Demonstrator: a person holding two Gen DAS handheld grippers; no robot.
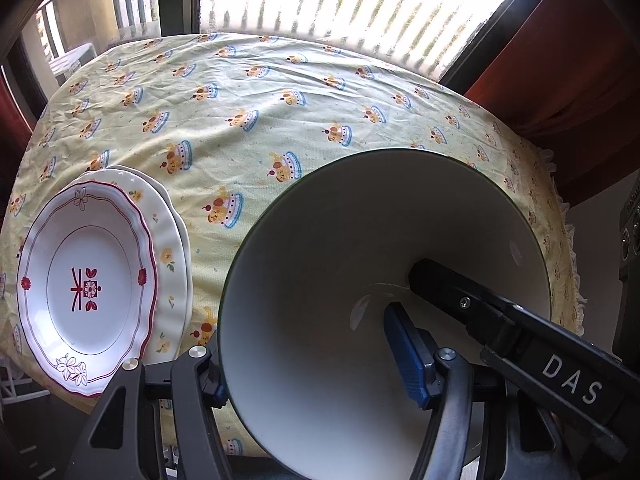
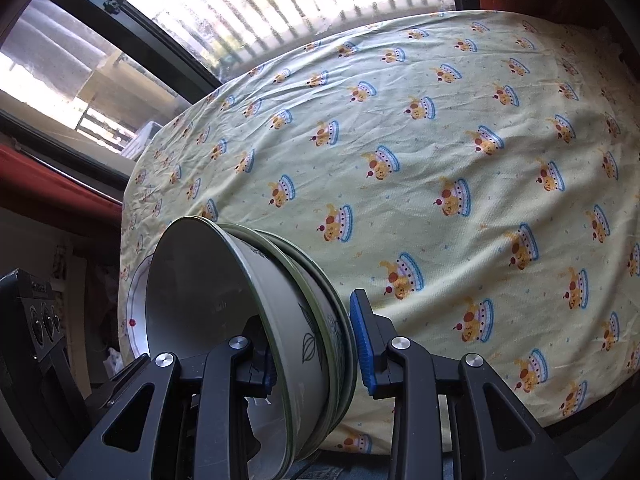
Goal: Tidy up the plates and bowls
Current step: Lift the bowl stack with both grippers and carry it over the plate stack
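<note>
In the left wrist view, my left gripper (image 1: 316,364) is shut on the wall of a large white bowl (image 1: 360,240) with a dark green rim, one blue pad (image 1: 404,356) inside it. The right gripper's black finger (image 1: 452,288) also reaches into this bowl. In the right wrist view, my right gripper (image 2: 316,350) straddles the rims of a nested stack of white bowls (image 2: 224,292) with green rims, one pad inside, the other pad (image 2: 362,344) outside with a gap. A stack of plates (image 1: 88,280), red-patterned on top, lies at the table's left.
The table carries a pale yellow cloth (image 1: 280,120) printed with cakes. A window with bars (image 1: 340,0) is behind it. Red curtains (image 1: 560,60) hang at the right. A black device (image 2: 36,320) stands left of the table.
</note>
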